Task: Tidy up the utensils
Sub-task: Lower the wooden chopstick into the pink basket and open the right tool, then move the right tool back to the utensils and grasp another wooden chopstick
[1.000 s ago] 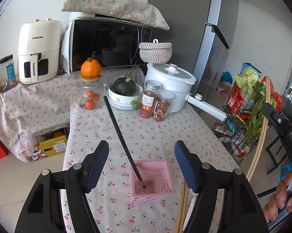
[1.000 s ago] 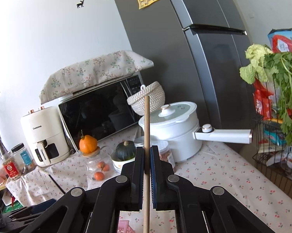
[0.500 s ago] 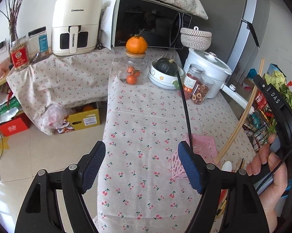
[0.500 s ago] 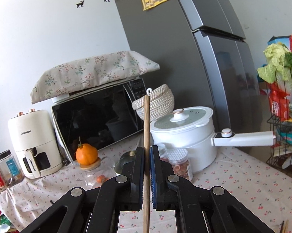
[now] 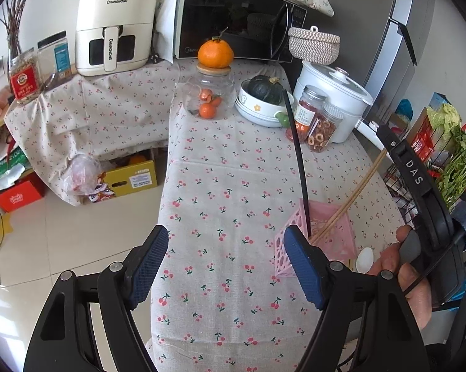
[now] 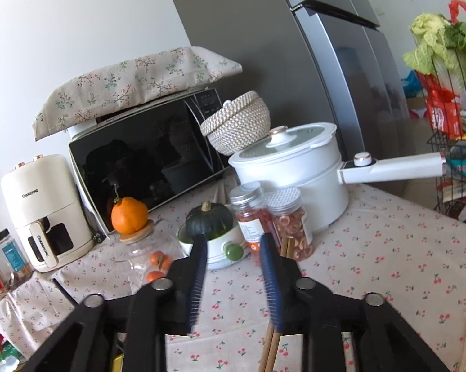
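Standing in the pink basket (image 5: 341,238) are a black utensil handle (image 5: 298,161) and wooden chopsticks (image 5: 351,198), both leaning, tops pointing away from the basket toward the jars. The basket sits on the cherry-print tablecloth (image 5: 226,204), near its right edge. Left gripper (image 5: 223,266) hovers just left of the basket, jaws spread wide, nothing between them; its right finger overlaps the basket's near-left corner in view. Right gripper (image 6: 233,282) has jaws parted and empty, the chopsticks (image 6: 271,341) lying against the inside of its right finger, not pinched. A white spoon (image 5: 365,259) lies just right of the basket. Beyond the basket: two jars (image 5: 313,121), a white pot (image 5: 338,93), a bowl with a green squash (image 5: 261,102).
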`<state>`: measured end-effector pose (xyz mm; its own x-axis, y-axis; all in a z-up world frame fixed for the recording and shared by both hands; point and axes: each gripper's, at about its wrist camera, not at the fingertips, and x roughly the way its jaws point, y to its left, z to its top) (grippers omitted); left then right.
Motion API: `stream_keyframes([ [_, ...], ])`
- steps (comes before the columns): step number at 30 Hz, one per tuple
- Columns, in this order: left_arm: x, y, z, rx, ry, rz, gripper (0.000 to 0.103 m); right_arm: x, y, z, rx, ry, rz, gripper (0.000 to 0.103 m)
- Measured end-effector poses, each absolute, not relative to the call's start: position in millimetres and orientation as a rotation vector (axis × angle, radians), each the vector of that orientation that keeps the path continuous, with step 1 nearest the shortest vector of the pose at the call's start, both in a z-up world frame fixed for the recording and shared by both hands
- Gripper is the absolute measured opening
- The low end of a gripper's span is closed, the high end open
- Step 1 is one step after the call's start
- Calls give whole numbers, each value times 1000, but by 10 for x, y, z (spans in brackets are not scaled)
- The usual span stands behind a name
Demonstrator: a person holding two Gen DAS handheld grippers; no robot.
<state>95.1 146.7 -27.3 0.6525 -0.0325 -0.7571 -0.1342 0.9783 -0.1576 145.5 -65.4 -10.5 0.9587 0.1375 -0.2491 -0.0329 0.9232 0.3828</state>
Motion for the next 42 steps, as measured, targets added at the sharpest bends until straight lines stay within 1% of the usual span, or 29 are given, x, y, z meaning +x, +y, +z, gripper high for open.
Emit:
stream_keyframes([
  [1,948,1441,-289,-206,866,52,80,1436,-695,-66,396,282,89,51],
  [2,946,1416,-303,-209,873,46,81,1417,-742,-22,402,289,86,56],
  [3,948,1395,-317,-214,879,38,82,1396,-793,26,405,296,84,63],
  [4,945,1373,-329,-220,886,31,83,1369,-848,73,407,298,85,66],
  [6,929,1318,-347,-226,895,18,84,1313,-955,166,393,306,82,77],
  [12,874,1095,-380,-224,919,-36,85,1164,-1304,312,324,386,58,93],
  [17,827,870,-400,-197,934,-70,86,1083,-1647,243,300,507,24,95],
  [22,804,629,-471,-147,958,-102,88,1040,-1939,56,256,632,-20,98],
  [30,817,380,-729,-115,1033,-129,88,1063,-2189,-429,240,842,-24,98],
  [38,839,249,-912,-88,1086,-136,88,1219,-2392,-1019,176,1136,-92,98],
  [42,849,208,-969,-83,1104,-132,88,1277,-2509,-1286,197,1244,-140,98],
])
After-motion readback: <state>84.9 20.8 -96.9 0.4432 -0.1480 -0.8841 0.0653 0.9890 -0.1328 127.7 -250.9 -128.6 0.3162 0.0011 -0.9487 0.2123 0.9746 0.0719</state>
